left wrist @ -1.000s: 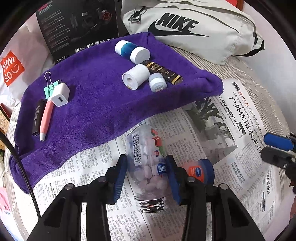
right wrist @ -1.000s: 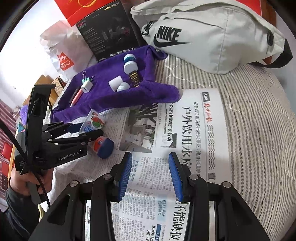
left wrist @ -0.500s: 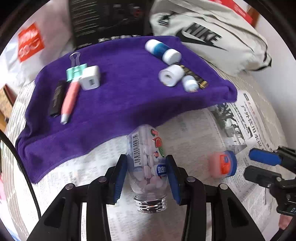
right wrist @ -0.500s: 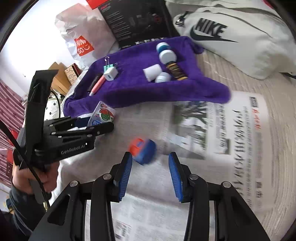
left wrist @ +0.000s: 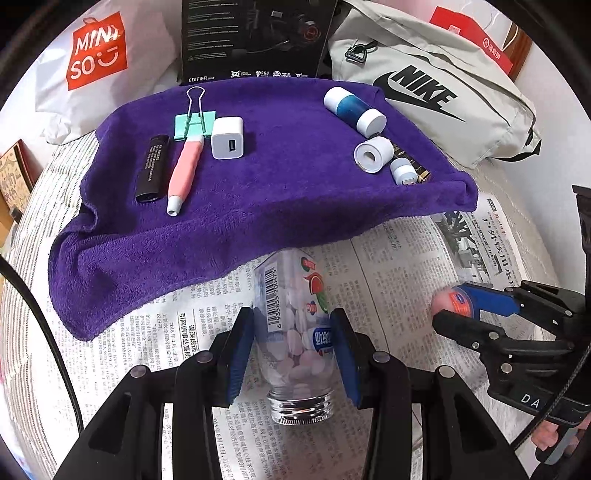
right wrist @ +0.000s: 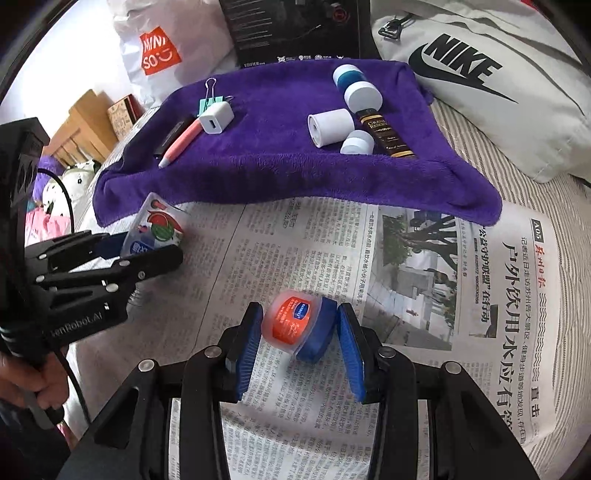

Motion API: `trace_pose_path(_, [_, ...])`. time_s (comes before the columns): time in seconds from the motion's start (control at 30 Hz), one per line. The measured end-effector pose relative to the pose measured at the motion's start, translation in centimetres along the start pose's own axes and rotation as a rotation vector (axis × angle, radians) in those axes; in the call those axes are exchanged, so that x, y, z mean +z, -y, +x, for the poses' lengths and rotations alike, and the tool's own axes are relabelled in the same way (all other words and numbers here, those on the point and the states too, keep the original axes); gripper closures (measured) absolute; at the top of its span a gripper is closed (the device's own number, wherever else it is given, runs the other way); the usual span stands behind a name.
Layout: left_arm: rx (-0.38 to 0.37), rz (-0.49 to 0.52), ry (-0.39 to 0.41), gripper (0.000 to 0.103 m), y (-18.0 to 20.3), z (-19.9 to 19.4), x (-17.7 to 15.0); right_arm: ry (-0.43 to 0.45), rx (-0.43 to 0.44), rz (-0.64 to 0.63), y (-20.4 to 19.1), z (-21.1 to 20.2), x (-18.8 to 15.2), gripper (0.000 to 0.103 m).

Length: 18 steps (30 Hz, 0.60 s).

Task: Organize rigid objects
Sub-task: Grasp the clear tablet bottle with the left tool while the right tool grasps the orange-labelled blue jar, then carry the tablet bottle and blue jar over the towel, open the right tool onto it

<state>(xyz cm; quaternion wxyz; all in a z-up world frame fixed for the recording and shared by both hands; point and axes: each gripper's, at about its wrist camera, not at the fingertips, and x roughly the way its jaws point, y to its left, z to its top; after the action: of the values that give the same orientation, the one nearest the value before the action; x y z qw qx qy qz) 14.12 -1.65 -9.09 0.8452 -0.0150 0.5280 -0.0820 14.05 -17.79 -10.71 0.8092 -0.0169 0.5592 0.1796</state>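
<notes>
My left gripper (left wrist: 291,354) is shut on a clear candy bottle (left wrist: 291,295) full of white tablets, silver neck toward the camera, just off the front edge of the purple towel (left wrist: 258,206). The right wrist view shows the same gripper (right wrist: 155,243) at the left with the bottle (right wrist: 157,225). My right gripper (right wrist: 300,343) is open, its blue pads on either side of a small blue jar with an orange lid (right wrist: 295,319) lying tilted on the newspaper (right wrist: 406,258). On the towel lie a white charger (left wrist: 227,143), pink pen (left wrist: 183,173) and white roll (left wrist: 373,154).
Also on the towel are a black stick (left wrist: 152,168), a green binder clip (left wrist: 194,123), a blue-and-white tube (left wrist: 354,107) and a small white cap (left wrist: 402,171). Behind it stand a Nike bag (left wrist: 424,85), a black box (left wrist: 255,33) and a Miniso bag (left wrist: 96,48).
My right gripper has swung left and forward until the blue jar sits between its pads. The left gripper has carried the candy bottle closer to the towel.
</notes>
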Motion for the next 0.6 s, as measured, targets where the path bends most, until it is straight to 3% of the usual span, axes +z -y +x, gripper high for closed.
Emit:
trace_pose_path(0.1, [-0.004, -0.006, 0.004, 0.063, -0.2, -0.1, -0.2, -0.002, -0.051, -0.017, 0.4, -0.1, -0.2, 0.062])
trace_pose_path(0.4, [0.011, -0.008, 0.002, 0.063, 0.1, 0.0, -0.3, 0.040, -0.083, -0.066, 0.5, 0.2, -0.2, 0.062])
trace_pose_path(0.6, [0.025, -0.007, -0.008, 0.063, 0.1, -0.1, -0.3, 0.037, -0.039, -0.049, 1.4, -0.4, -0.2, 0.063])
